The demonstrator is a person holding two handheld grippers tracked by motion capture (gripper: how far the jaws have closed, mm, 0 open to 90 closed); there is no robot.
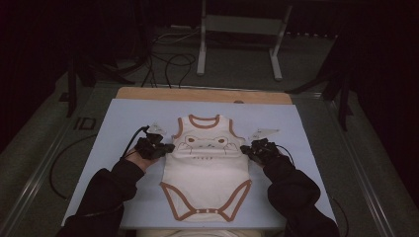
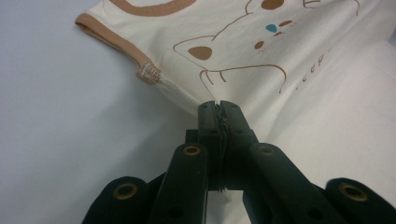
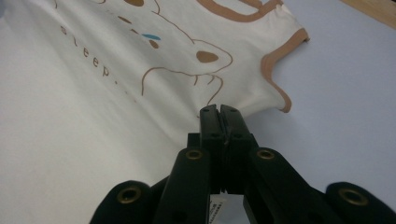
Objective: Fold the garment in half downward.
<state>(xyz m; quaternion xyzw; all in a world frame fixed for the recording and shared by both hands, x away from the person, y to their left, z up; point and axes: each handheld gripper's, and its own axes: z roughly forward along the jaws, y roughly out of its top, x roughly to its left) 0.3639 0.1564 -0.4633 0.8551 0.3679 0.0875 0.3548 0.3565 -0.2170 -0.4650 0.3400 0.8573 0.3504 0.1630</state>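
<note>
— Black jaws of the left gripper (image 2: 218, 108) are pressed together on the side seam of the cream bodysuit (image 2: 289, 93), just below the brown-trimmed armhole.

— And the right gripper (image 3: 219, 112)?

— Clamped likewise on the opposite side seam. The bodysuit lies flat, front up, on the blue mat (image 1: 113, 123), between both grippers.

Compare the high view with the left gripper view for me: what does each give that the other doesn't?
High view alone: the whole bodysuit lying flat on the blue mat, its snap crotch nearest the person, both sleeves, the right gripper at the garment's far side edge, and the metal stand beyond the table.

Left gripper view alone: the left gripper with its jaws shut at the bodysuit's side seam below the armhole, the armhole stitching, and a blue teardrop in the print.

Both: cream fabric, brown trim, bear print, blue mat.
</note>
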